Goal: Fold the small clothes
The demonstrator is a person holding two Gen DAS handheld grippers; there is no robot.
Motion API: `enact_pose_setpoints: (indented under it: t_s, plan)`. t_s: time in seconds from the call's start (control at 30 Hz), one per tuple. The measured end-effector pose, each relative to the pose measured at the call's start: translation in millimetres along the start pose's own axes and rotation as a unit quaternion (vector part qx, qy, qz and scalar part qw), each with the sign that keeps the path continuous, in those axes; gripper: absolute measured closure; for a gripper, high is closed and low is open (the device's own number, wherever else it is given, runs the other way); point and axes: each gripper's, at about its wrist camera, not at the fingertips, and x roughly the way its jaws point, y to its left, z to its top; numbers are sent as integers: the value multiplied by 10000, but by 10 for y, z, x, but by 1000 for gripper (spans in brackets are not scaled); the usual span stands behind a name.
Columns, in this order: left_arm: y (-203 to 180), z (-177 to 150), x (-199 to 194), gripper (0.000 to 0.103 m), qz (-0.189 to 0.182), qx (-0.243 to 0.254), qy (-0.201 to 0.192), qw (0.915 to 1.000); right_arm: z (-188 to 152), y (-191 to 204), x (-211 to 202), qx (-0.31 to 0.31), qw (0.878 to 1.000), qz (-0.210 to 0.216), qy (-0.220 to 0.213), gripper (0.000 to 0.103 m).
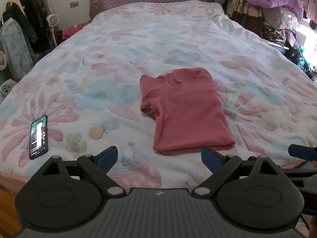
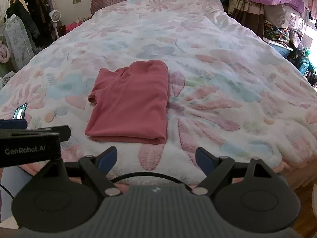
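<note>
Both grippers hang back at the near edge of the bed with their blue-padded fingers spread wide and nothing between them.

From the left wrist camera, the left gripper (image 1: 159, 158) sits low over the fluffy white bedspread with pastel flower patterns (image 1: 89, 63). Just ahead of it lies the dusty-pink ribbed knit top (image 1: 184, 111), folded lengthwise into a narrow rectangle, one short sleeve poking out on its left side and the doubled hem nearest the gripper. That hem faces the fingers, which I judge makes it the natural edge to pinch for a further fold. A black smartphone with a lit screen (image 1: 38, 136) rests well off to the left, clear of the working area.

From the right wrist camera, the right gripper (image 2: 156, 158) is likewise agape, with the top ahead and slightly left. The left tool's black body shows at the left edge, so the two are held side by side, probably to take both hem corners together.
</note>
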Motion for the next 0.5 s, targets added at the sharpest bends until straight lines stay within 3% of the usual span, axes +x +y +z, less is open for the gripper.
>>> enact_pose_setpoints:
  t_s: [0.5]
  plan:
    - [27, 8, 18, 0, -27, -86, 43, 10000, 19, 14, -8, -15, 10000, -45, -46, 21]
